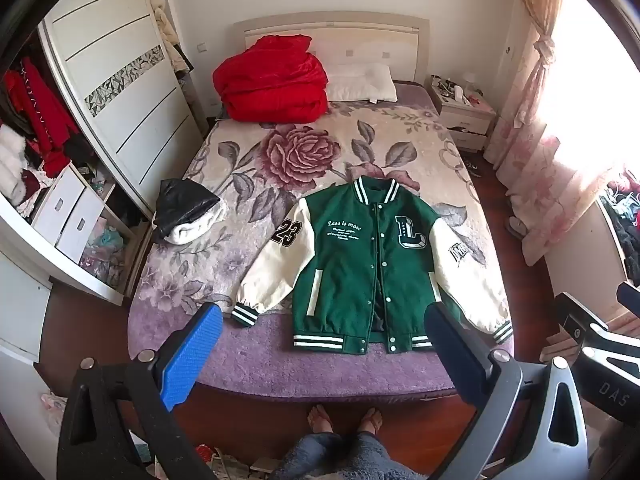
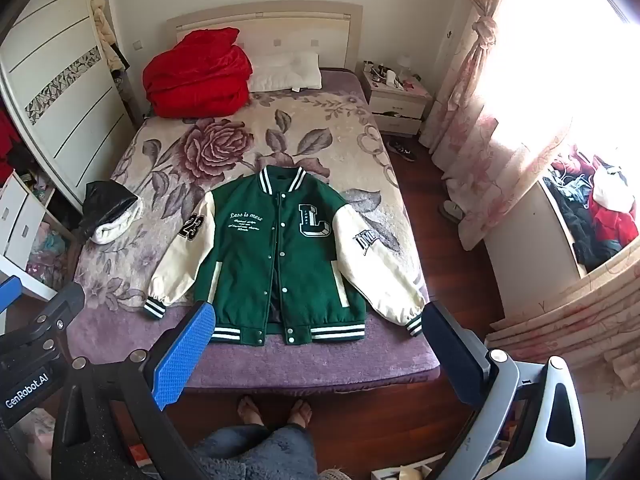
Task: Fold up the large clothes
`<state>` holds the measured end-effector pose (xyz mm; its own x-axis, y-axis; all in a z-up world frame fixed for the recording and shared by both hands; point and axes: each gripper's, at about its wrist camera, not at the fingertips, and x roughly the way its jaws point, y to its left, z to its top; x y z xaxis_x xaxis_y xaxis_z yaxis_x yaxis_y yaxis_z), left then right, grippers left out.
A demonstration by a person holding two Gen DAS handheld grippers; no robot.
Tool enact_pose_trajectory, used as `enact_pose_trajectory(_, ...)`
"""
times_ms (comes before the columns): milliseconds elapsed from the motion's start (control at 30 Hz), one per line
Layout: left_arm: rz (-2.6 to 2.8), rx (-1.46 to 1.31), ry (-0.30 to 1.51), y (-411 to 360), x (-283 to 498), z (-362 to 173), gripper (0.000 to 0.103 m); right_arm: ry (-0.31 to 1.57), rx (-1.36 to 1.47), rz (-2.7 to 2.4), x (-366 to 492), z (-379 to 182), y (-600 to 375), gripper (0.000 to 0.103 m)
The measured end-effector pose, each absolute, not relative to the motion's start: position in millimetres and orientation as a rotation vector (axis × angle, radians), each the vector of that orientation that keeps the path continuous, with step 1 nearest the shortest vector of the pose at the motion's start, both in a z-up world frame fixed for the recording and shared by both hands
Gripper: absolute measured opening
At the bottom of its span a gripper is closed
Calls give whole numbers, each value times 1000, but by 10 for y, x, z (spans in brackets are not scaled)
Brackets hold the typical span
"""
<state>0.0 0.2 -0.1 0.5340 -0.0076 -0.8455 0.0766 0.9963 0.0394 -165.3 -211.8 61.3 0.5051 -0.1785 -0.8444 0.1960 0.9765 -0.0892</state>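
A green varsity jacket point(image 1: 360, 264) with cream sleeves lies flat, front up, at the foot of the bed point(image 1: 248, 364); it also shows in the right wrist view point(image 2: 276, 264). Its sleeves spread out to both sides and its hem faces me. My left gripper point(image 1: 320, 320) is open and empty, held above the bed's foot edge in front of the jacket. My right gripper point(image 2: 318, 320) is open and empty, also held in front of the hem. Neither touches the jacket.
A black and white garment point(image 1: 186, 212) lies at the bed's left edge. A red folded quilt point(image 1: 272, 80) and a white pillow point(image 1: 362, 82) sit by the headboard. A wardrobe point(image 1: 112, 80) stands left, a nightstand point(image 1: 464, 116) and curtains point(image 1: 536, 128) right. My bare feet point(image 1: 344, 420) stand on the wooden floor.
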Motion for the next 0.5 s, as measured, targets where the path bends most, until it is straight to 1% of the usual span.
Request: enact_pose_trajectory(500, -53, 70, 1004, 1, -13, 12, 103, 1016, 18, -224, -1734, 629, -2153, 103)
